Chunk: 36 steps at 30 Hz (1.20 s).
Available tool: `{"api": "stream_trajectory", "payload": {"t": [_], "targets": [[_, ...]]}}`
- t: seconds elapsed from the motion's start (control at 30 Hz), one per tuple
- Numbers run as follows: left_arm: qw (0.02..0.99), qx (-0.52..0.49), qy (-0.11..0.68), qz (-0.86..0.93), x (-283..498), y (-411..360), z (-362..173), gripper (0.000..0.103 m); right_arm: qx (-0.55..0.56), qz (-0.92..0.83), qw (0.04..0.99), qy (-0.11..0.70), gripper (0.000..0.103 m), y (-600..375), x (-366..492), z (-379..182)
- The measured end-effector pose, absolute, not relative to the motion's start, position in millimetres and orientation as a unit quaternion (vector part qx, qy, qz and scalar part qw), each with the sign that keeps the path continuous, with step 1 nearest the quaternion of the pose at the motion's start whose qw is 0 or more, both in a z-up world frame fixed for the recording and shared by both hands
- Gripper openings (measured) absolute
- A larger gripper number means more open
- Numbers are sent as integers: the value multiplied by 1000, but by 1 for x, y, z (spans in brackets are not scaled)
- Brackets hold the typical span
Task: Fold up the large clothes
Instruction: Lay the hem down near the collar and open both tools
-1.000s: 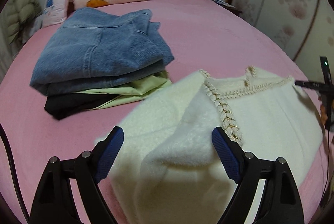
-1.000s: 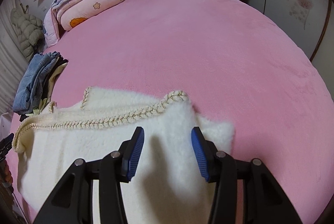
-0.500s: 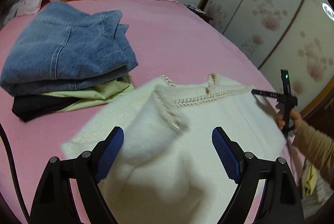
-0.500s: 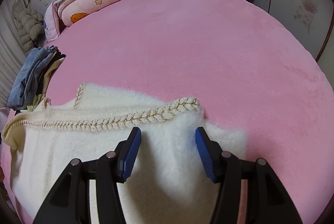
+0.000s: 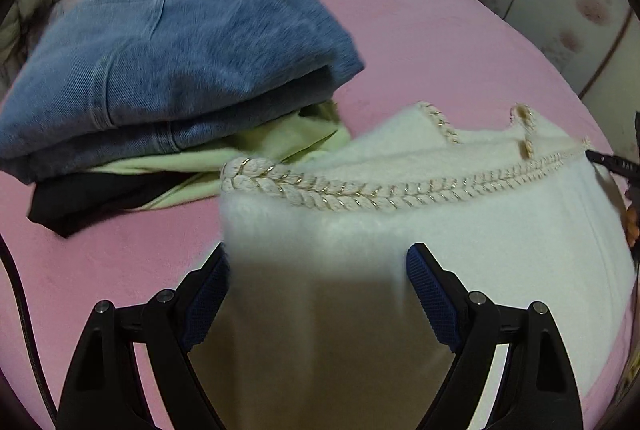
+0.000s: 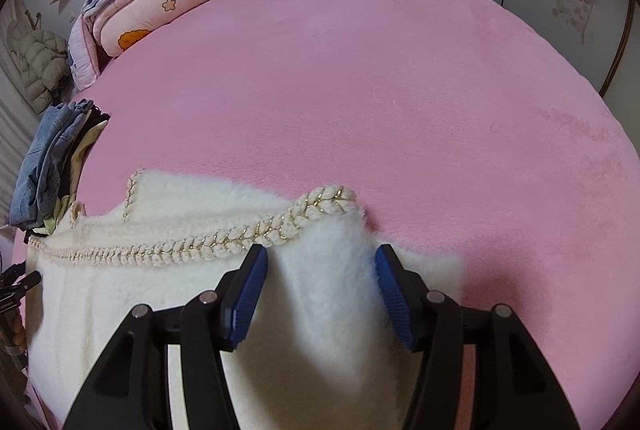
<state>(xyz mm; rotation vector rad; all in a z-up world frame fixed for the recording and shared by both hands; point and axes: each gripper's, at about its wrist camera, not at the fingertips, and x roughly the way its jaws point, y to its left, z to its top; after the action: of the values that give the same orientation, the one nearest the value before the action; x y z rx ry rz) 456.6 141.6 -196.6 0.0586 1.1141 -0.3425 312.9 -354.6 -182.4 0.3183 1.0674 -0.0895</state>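
Left gripper (image 5: 318,294) spread wide over white sweater (image 5: 460,230), nothing pinched. Right gripper (image 6: 318,290) jaws just been opening, fleece between, pads off it. Sweater on pink bed (image 6: 380,89), partly folded, more folds likely left. Beyond sweater: finished stack, jeans (image 5: 160,49) on top.

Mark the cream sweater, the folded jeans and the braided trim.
cream sweater (image 5: 500,250), left wrist view, plain fuzzy body below the trim.
folded jeans (image 5: 168,57), left wrist view, top denim layer of the stack.
braided trim (image 6: 224,244), right wrist view, mid-run of the braid.
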Motion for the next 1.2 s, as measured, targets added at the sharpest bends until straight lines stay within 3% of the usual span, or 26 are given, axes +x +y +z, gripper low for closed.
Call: {"api": "stream_trajectory", "payload": {"t": [0.07,0.13,0.17,0.23,0.3,0.33,0.37,0.47,0.67,0.97,1.07,1.13,1.2], "targets": [[836,9,526,-159,461,145,-199,85,150,-42,846,510,58,-355,316,-184],[845,9,513,-153,461,143,-196,55,144,-42,847,509,58,-352,317,-185],[849,12,508,-144,462,143,-195,48,137,-44,849,508,58,-350,317,-185],[859,35,496,-121,459,140,-191,11,121,-45,852,507,48,-344,317,-184],[869,56,482,-102,452,137,-186,8,88,-59,858,503,21,-334,315,-180],[875,68,471,-93,447,134,-182,8,71,-65,862,498,16,-328,313,-177],[881,84,459,-80,442,131,-178,7,63,-67,865,493,10,-325,311,-174],[898,108,424,-48,429,124,-159,7,45,-78,888,451,8,-319,298,-155],[909,16,416,-8,441,150,-136,7,101,-94,910,391,8,-339,291,-120],[876,-19,481,29,477,144,-215,10,77,-146,855,491,9,-338,340,-196],[875,-27,481,34,476,148,-213,24,71,-144,855,493,12,-337,340,-195],[871,-23,487,59,475,153,-208,50,78,-139,856,491,15,-339,336,-186],[867,-22,494,69,473,159,-200,65,83,-147,856,488,23,-343,326,-174]]}}
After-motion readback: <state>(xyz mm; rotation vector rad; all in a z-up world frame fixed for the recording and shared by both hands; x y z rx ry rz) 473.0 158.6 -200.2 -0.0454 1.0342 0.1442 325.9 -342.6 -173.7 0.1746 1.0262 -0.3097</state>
